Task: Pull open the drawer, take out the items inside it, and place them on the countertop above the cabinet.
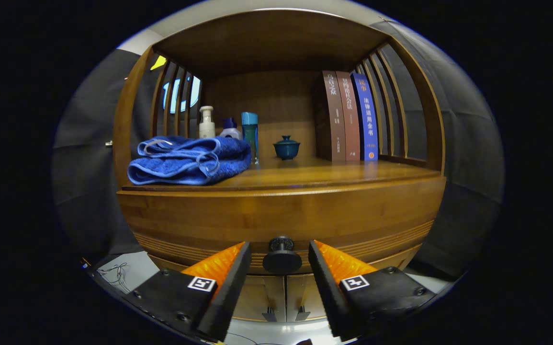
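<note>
**Inspector:** Nearest the lens, the hand-held gripper (279, 254) stands with its two fingers (232, 282) spread apart, holding nothing. Black pads face inward, orange ribbed backs outward.

**Assistant:** And the drawer?

**Inspector:** The drawer (281, 218) is shut. Its wooden front spans the cabinet just under the countertop (333, 175). Its dark round knob (282, 256) sits straight ahead, centred in the gap between the fingertips, with clear space on either side. Neither pad touches it.

**Assistant:** Which relation governs the next move?

**Inspector:** Alignment of knob to gap. The knob's stem projects toward the camera, along the line of the fingers, so in my judgement a short advance and a closing of the fingers would seat it; the pull would then run back along that same axis. Whether the fingertips have already drawn level with the knob's head I cannot tell from this view.

**Assistant:** Contents of the drawer?

**Inspector:** Hidden; the drawer is closed.

**Assistant:** Room on top?

**Inspector:** A folded blue towel (190, 160) occupies the left front. Behind it stand a pump bottle (206, 122), a teal bottle (250, 134) and a small lidded cup (286, 147); three books (350, 117) stand upright at the right rear. The front centre and right of the countertop lie bare.

**Assistant:** Progress?

**Inspector:** First step not yet done.
</note>
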A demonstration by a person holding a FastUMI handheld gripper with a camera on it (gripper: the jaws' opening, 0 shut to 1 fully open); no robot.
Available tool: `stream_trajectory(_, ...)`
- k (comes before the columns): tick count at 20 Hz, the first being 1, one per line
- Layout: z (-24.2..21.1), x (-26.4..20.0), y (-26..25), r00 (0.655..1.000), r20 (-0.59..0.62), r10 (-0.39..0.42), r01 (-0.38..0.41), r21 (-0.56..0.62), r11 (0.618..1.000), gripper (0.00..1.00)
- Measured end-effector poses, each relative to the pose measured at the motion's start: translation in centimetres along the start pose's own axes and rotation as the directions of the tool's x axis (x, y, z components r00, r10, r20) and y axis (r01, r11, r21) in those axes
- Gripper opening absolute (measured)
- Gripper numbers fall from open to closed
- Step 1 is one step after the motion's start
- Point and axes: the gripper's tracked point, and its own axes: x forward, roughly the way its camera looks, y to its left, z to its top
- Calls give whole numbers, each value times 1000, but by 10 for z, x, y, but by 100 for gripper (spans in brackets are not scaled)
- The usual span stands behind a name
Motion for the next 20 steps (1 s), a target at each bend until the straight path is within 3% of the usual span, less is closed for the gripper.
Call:
stream_trajectory(1,-9,3,-3,1000,-20,-18,18,-11,1000,76)
stream_trajectory(2,-12,3,-7,999,-25,-26,25,-26,999,62)
stream_trajectory(8,-7,4,-7,999,39,-15,17,-38,999,31)
stream_trajectory(12,-10,-11,-8,1000,15,-19,20,-31,999,31)
stream_trajectory(20,-24,-89,-14,1000,-26,-14,13,-9,1000,31)
